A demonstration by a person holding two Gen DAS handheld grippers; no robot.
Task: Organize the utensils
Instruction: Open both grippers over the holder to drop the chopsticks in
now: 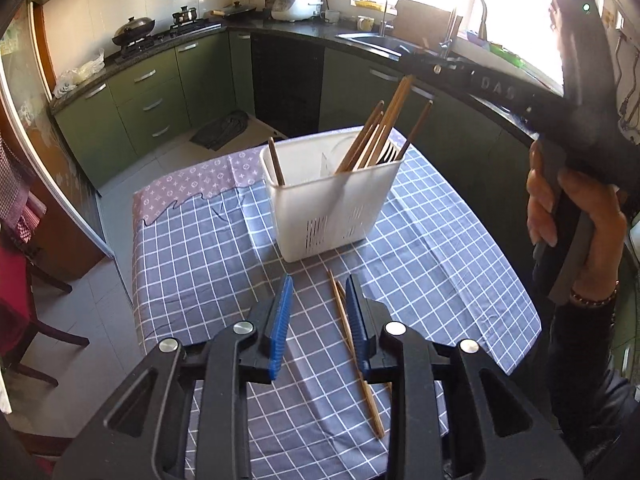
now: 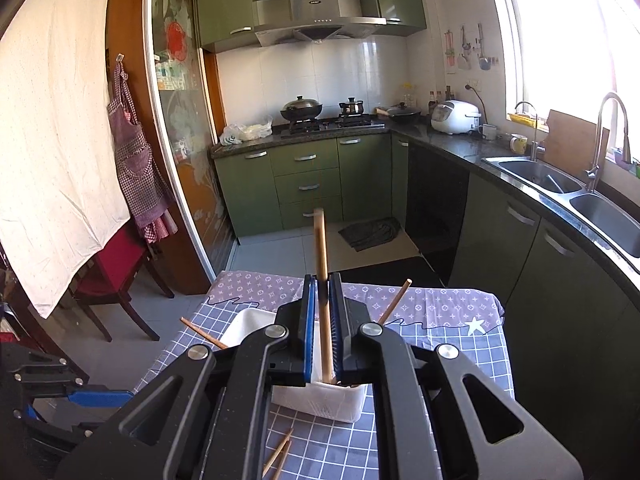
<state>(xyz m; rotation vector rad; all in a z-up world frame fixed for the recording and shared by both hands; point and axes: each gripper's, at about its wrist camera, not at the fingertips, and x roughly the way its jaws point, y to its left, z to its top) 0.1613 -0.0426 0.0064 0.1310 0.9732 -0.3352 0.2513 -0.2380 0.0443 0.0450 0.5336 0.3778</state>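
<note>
Gaping left gripper (image 1: 318, 316) hovers above two loose wooden chopsticks (image 1: 352, 350); right gripper (image 2: 322, 332) clamps one long bamboo chopstick (image 2: 322, 264) over the mostly filled white slotted plastic caddy (image 1: 332, 204) at twelve o'clock.

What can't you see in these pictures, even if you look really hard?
- Left wrist view: the chopsticks on the cloth run under the left tongs, so their full length is hidden.
- Left wrist view: the right tongs' tips are cut off by the top edge.
- Right wrist view: the right tongs cover most of the white holder, hiding where the gripped chopstick ends.
</note>
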